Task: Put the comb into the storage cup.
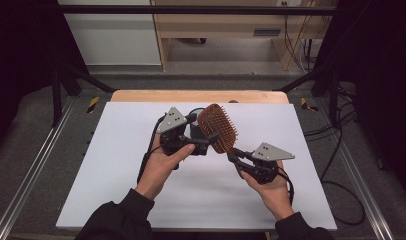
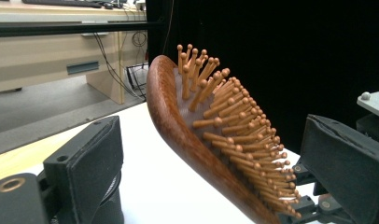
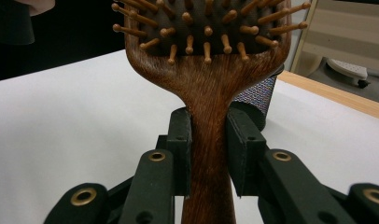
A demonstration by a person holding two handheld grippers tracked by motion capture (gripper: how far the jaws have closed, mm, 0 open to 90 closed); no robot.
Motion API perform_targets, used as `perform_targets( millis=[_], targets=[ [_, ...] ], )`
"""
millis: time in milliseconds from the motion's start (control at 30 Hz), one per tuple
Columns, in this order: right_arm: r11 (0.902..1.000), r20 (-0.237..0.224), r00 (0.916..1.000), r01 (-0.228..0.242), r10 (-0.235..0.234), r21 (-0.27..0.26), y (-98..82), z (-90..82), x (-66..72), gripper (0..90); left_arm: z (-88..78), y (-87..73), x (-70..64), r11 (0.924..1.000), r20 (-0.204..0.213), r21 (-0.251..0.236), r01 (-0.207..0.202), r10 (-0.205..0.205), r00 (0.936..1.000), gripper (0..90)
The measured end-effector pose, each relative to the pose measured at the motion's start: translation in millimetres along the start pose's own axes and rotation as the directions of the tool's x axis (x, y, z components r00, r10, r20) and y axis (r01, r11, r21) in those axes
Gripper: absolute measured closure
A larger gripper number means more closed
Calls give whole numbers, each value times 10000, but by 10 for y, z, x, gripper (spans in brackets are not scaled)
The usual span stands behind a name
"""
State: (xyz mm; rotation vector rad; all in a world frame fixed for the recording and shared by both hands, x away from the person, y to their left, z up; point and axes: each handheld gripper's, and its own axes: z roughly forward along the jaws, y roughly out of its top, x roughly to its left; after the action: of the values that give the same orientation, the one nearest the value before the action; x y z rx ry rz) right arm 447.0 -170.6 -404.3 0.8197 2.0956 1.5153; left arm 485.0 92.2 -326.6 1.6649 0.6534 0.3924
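A brown wooden paddle hairbrush (image 1: pixel 218 127) with wooden pins is held above the middle of the white board, head up and tilted left. My right gripper (image 1: pixel 234 158) is shut on its handle; in the right gripper view both pads press the handle (image 3: pixel 208 140) just below the head. My left gripper (image 1: pixel 208 142) reaches in from the left at the level of the brush head. In the left gripper view its jaws stand wide apart with the head (image 2: pixel 215 130) between them, and neither pad touches it. A hand holds each gripper.
A white board (image 1: pixel 116 175) covers the table, with the wooden table edge (image 1: pixel 191 96) showing at the far side. A dark cylindrical object with a woven side (image 3: pixel 258 95) stands just behind the brush. Cables (image 1: pixel 341 150) lie on the floor at the right.
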Motion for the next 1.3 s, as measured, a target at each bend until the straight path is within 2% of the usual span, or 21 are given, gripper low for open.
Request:
perform_targets(
  millis=[267,533,767,1000,1033,1133,1233,1300],
  targets=[
    [9999,-104,9998,151,-152,-59,5,3,41,732,23,-2,39,9997,221,50,250,-251,9994,106],
    [9994,-195,9993,331,-330,37,6,44,88,732,56,6,64,9988,424,112,473,-477,9980,233],
    [9993,-305,9990,338,-334,127,2,78,113,732,62,12,26,9978,51,390,528,-530,9986,280],
    [9979,-312,9987,420,-405,489,-34,131,133,733,64,51,-100,9989,-95,436,173,-169,9998,382],
    [9979,-307,9988,396,-381,505,-36,136,138,733,72,66,-162,9989,-194,455,-62,71,9998,391],
    [9974,-283,9989,384,-367,615,-49,152,141,733,91,83,-257,9979,-385,549,-349,371,9986,421],
    [9968,-272,9990,361,-342,714,-64,161,136,733,104,94,-313,9977,-515,593,-314,345,9981,449],
    [9967,-254,9992,338,-320,744,-66,164,135,732,109,99,-330,9989,-434,456,-109,129,9990,478]
  ],
)
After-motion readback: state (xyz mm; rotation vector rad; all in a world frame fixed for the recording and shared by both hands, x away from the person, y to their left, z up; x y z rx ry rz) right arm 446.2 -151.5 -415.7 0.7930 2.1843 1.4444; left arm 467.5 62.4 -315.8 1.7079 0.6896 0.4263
